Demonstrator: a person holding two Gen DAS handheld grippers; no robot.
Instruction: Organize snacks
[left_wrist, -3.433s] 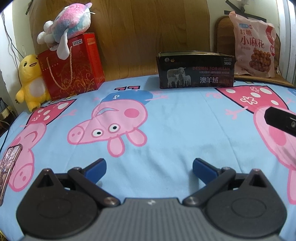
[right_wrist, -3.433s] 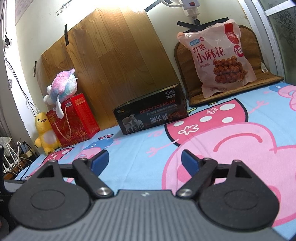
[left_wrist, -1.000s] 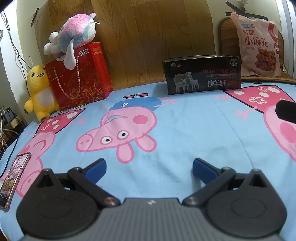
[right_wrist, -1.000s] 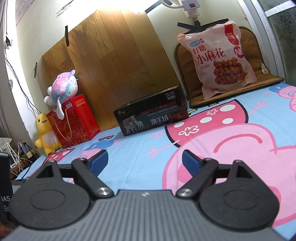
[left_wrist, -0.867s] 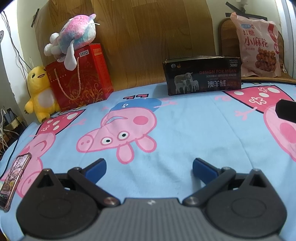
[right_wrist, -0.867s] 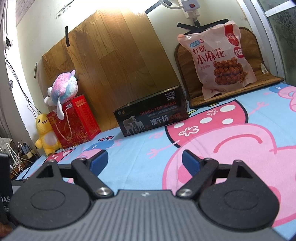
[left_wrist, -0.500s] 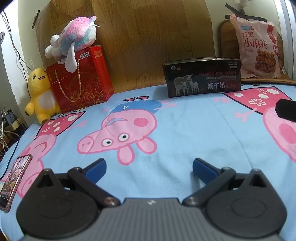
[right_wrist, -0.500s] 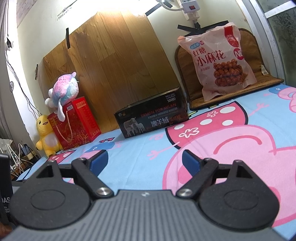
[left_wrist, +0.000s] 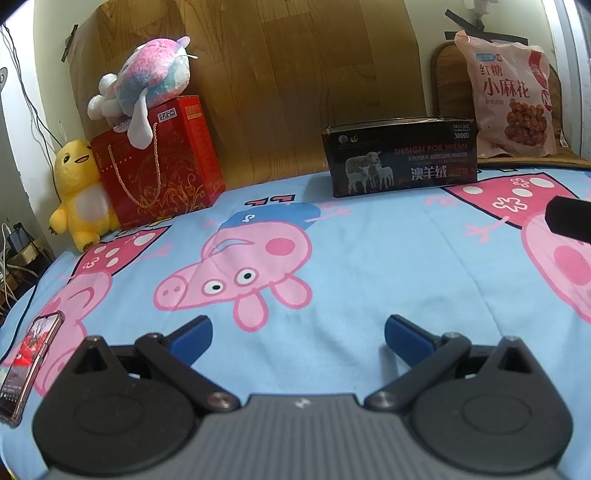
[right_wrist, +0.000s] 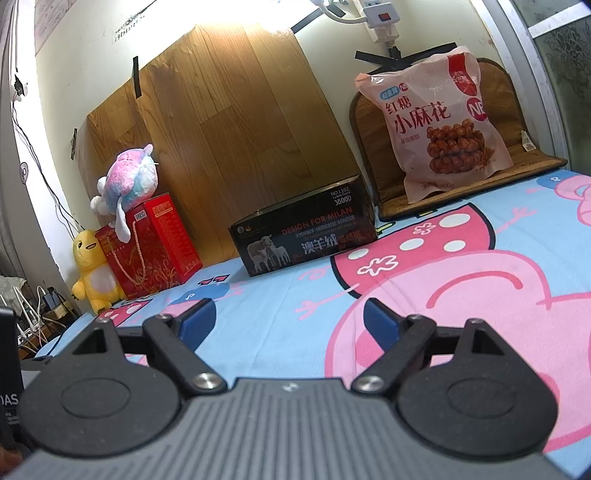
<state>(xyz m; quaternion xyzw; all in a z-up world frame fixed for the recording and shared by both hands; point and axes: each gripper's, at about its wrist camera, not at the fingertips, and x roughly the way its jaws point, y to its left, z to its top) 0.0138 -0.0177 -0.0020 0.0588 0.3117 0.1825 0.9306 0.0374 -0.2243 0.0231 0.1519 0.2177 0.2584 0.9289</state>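
A pink snack bag (left_wrist: 511, 99) with Chinese print leans upright against a brown cushion at the far right; it also shows in the right wrist view (right_wrist: 447, 125). An open black box (left_wrist: 400, 157) with sheep pictures stands at the back of the bed, also in the right wrist view (right_wrist: 303, 236). My left gripper (left_wrist: 298, 334) is open and empty, low over the blue cartoon-pig bedsheet. My right gripper (right_wrist: 290, 321) is open and empty, also low over the sheet, well short of the box and the bag.
A red gift box (left_wrist: 159, 162) with a plush toy (left_wrist: 144, 88) on top and a yellow plush duck (left_wrist: 79, 192) stand at the back left. A phone (left_wrist: 29, 365) lies near the bed's left edge. A wooden board (right_wrist: 236, 144) leans on the wall.
Both grippers have tilted slightly, so the scene sits a little lower in view. Both stay open and empty. Nothing on the bed has moved.
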